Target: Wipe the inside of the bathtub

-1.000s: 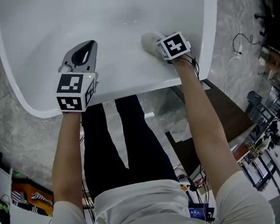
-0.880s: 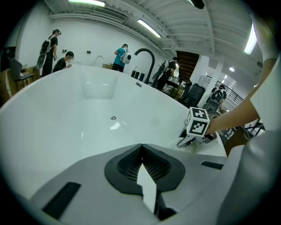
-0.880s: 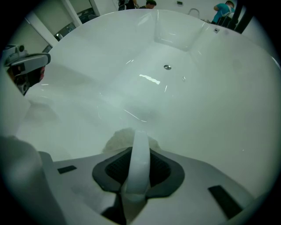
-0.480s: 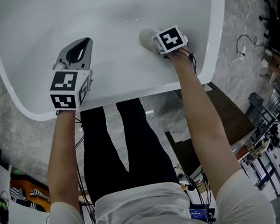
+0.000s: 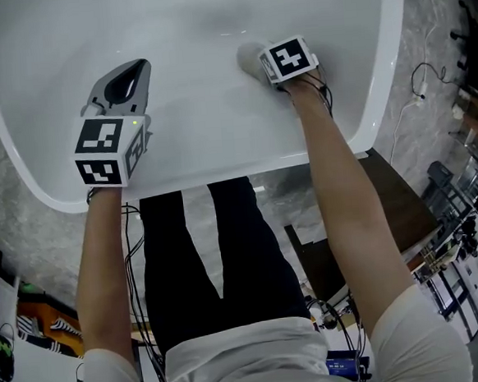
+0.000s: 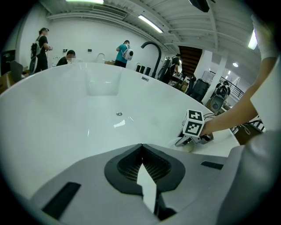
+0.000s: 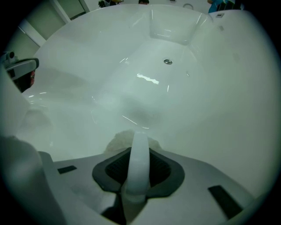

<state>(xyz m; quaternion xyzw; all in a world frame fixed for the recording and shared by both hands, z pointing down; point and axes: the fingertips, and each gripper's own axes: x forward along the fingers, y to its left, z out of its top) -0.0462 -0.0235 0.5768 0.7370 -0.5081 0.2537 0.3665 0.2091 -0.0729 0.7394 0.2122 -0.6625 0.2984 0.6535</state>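
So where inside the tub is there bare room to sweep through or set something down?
Bare: the bathtub floor around the drain, and the near wall between the left gripper and right gripper. Taken: only the spot under the right gripper's cloth. Outside the rim, cables and equipment crowd the right side.

Bathtub [image 5: 202, 139] glossy, smooth white, left gripper [image 6: 141, 146] matt grey plastic with ribbed black lining, cloth [image 7: 116, 140] pale and fuzzy, floor [image 5: 27, 219] mottled grey stone
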